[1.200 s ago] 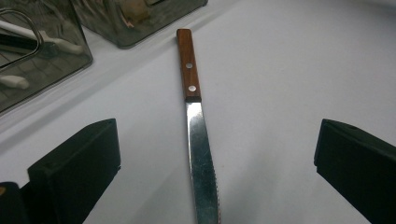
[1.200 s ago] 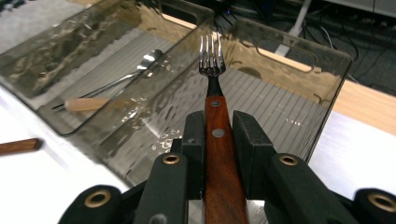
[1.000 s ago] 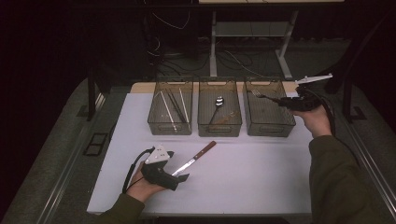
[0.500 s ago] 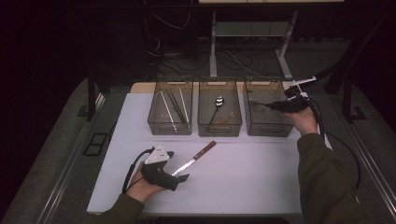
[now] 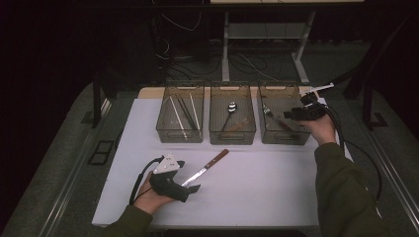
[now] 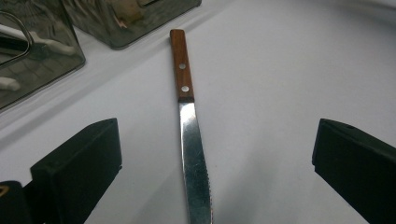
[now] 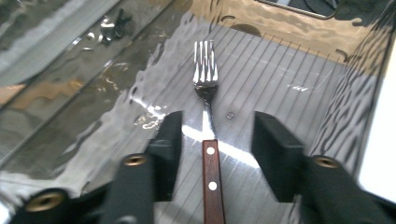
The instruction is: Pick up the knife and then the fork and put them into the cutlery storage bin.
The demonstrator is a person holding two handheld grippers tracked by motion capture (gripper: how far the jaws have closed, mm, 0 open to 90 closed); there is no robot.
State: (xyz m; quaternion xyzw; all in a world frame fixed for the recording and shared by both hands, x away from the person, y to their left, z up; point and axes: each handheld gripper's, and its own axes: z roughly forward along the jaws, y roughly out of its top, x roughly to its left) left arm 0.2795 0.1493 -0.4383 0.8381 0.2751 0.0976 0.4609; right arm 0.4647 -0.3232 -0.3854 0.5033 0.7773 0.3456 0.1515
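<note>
A white table [image 5: 257, 197] holds three clear bins. In the right bin [image 5: 281, 138] lies a fork [image 7: 205, 93], its wooden handle between the right gripper's [image 7: 212, 135] jaws, which have just been opening and stand apart from it. That hand has sunk toward the bin since earlier. The left gripper [image 6: 210, 158], jaws wide, straddles a knife [image 6: 187, 116] on the table.

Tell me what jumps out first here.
Three clear bins in a row at the table's far edge, cutlery sorted inside. The right tongs, jaws just opened, straddle a wooden-handled fork lying in the right bin. Near the front, the open left tongs flank a knife.
</note>
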